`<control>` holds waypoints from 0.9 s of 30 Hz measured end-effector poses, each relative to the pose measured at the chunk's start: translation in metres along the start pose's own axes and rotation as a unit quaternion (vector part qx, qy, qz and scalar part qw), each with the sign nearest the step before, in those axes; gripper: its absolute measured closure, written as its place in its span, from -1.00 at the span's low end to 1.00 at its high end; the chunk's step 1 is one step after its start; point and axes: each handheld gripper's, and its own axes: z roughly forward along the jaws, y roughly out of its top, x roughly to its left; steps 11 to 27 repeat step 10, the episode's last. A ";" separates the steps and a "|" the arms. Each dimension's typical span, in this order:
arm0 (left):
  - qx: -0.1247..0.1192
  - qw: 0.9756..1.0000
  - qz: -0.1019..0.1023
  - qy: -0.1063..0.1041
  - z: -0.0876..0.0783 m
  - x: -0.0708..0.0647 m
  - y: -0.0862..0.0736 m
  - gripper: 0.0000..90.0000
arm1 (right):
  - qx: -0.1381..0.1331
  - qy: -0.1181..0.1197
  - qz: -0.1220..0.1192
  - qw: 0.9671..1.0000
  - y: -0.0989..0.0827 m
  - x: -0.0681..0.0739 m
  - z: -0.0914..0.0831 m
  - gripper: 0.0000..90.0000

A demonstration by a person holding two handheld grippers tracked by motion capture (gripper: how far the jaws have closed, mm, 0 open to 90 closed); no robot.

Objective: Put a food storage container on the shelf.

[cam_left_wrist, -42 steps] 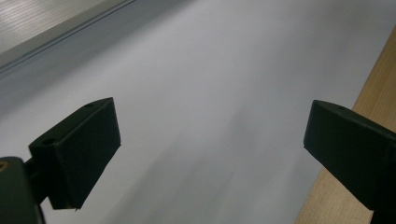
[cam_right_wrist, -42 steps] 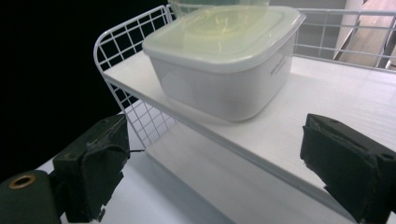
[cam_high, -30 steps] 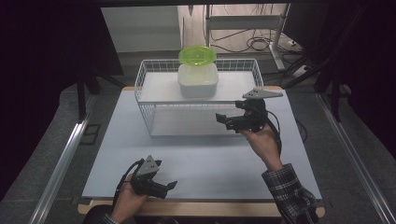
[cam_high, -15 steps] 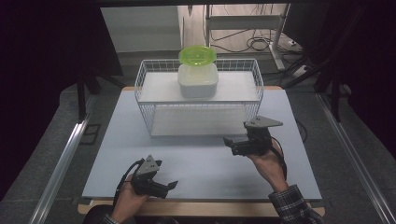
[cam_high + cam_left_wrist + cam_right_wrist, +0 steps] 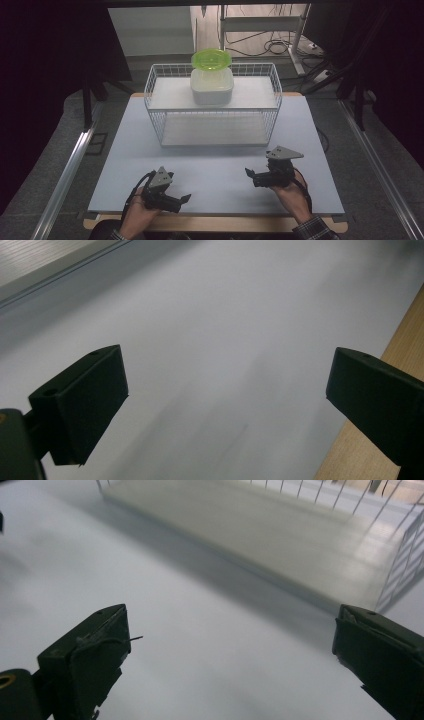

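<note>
White wire basket [image 5: 213,104] stood at the centre of the high view, on the far half of the pale desk [image 5: 215,175], carrying on its upper shelf a white lidded container [image 5: 212,85] with a lime-green bowl [image 5: 211,58] resting on top. Left tongs [image 5: 184,200] lay low at the lower left of that frame, near the desk's front edge, jaws spread wide apart with nothing between them; the left gripper view showed bare desk [image 5: 225,340] between the two black jaws and the wooden edge at the lower right. Right tongs [image 5: 249,173] sat at the lower right of centre, likewise spread and empty, pointing leftward across the desk; the right gripper view placed the basket's lower shelf [image 5: 260,535] at the upper middle, well apart from the jaws. Both pairs therefore lay in the bottom third of the frame, below the basket, with the container and bowl well apart from them at upper centre.

Judged from this layout, the step in hand was an approach from rest. It would be done well by raising the right tongs above the basket rim before travelling forward, keeping the jaws wide, and closing on the bowl's rim rather than its curved body, so that the container beneath was not nudged.
</note>
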 end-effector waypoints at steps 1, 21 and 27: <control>0.001 1.000 0.000 0.001 0.000 0.000 0.000 -0.94 | 0.007 -0.002 -0.004 1.000 -0.004 0.000 0.001 -0.95; 0.007 1.000 -0.008 0.006 0.001 0.002 0.000 -0.94 | 0.051 -0.012 -0.011 0.999 -0.022 0.004 0.008 -0.95; 0.007 1.000 -0.008 0.006 0.001 0.002 0.000 -0.94 | 0.051 -0.012 -0.011 0.999 -0.022 0.004 0.008 -0.95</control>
